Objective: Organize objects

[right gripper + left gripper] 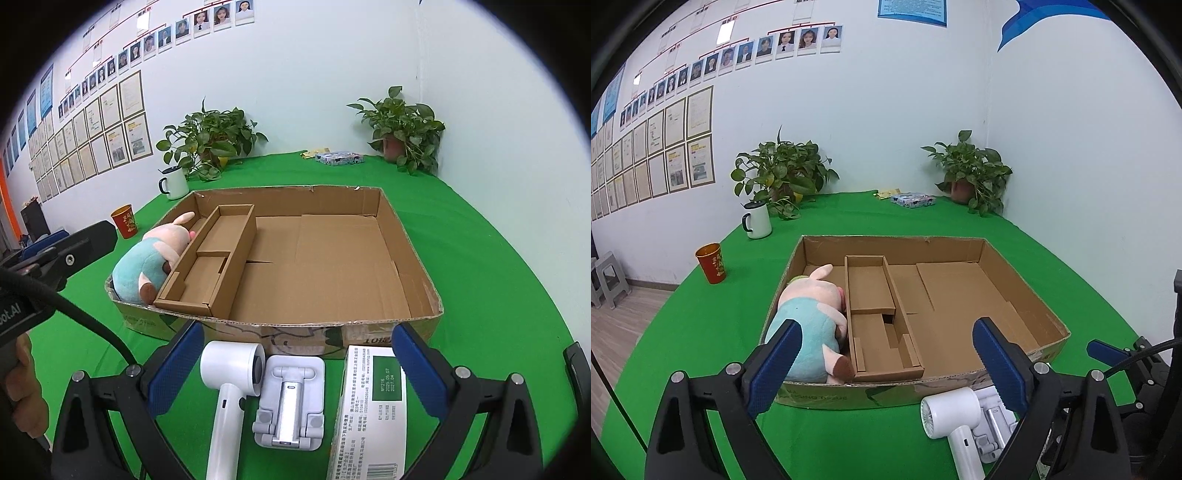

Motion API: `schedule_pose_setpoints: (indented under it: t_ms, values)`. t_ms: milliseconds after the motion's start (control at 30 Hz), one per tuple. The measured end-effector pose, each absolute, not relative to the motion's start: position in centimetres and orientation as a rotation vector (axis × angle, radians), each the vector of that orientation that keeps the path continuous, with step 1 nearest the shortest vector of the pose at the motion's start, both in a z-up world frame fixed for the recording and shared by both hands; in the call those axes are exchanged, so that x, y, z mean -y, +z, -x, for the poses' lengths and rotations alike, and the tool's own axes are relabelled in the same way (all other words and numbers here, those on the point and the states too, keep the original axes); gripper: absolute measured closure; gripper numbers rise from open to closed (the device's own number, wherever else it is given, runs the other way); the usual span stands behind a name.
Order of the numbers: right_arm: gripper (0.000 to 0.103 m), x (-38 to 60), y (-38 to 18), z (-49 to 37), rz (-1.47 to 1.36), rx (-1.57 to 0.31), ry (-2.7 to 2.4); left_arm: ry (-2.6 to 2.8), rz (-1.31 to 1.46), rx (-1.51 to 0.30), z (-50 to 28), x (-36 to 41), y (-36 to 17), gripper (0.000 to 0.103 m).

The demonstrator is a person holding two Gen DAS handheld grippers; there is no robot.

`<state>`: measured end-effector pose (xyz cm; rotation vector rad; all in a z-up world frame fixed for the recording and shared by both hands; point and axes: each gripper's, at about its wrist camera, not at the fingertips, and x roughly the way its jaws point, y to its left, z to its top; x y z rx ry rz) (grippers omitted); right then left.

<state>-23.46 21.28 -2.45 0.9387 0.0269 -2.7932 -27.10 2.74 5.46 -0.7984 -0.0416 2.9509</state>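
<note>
green cloth table (480, 258) in a white-walled corner; ahead of both spread, empty grippers (886, 362) (297, 362), a carton (406, 258); white box (369, 406) reads "2025 05 07".

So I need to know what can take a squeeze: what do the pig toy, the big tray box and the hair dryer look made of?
Pig toy: soft plush fabric, going by its fuzzy matte pile and rounded stuffed shape. Tray box: brown corrugated cardboard, matte, with rough cut edges and folded flaps. Hair dryer: probably hard plastic, smooth white with a slight sheen.
</note>
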Motion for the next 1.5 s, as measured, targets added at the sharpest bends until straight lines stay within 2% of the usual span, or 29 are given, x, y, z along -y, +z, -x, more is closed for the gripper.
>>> schedule_pose_setpoints:
  t_ms: [300, 433, 867, 1000, 1167, 1300, 1367, 1467, 1500]
  values:
    - [0.002, -20.8, -2.2, 22.6, -0.920, -0.039, -2.793, 2.950, 0.826, 0.045, 27.0, -2.2, 4.8, 0.010]
    - [0.002, -20.7, -2.2, 22.3, -0.892, -0.051, -2.769, 2.948, 0.868, 0.049, 27.1, -1.8, 4.0, 0.016]
    - [0.002, -21.4, -3.2, 22.7, -0.931, -0.043, -2.746, 2.851, 0.914, 0.070, 27.8, -2.7, 2.4, 0.015]
    - [0.002, -22.5, -4.6, 22.1, -0.951, 0.007, -2.622, 2.650, 1.079, 0.155, 29.0, -2.8, -0.5, 0.011]
    - [0.004, -22.8, -8.3, 18.8, -1.049, -0.038, -2.414, 2.360, 1.310, 0.344, 30.1, -2.6, -5.6, 0.011]
    - [0.007, -20.7, -9.6, 17.6, -1.089, -0.061, -2.323, 2.251, 1.372, 0.413, 31.1, -3.9, -8.1, 0.013]
    - [0.013, -19.4, -9.9, 17.7, -1.105, -0.095, -2.311, 2.216, 1.393, 0.423, 31.4, -4.7, -8.9, 0.013]
    - [0.027, -18.1, -10.8, 18.2, -1.133, -0.164, -2.325, 2.156, 1.430, 0.445, 32.1, -5.6, -10.0, 0.021]
    - [0.037, -17.6, -11.1, 18.6, -1.144, -0.188, -2.330, 2.129, 1.436, 0.452, 32.3, -5.9, -10.4, 0.023]
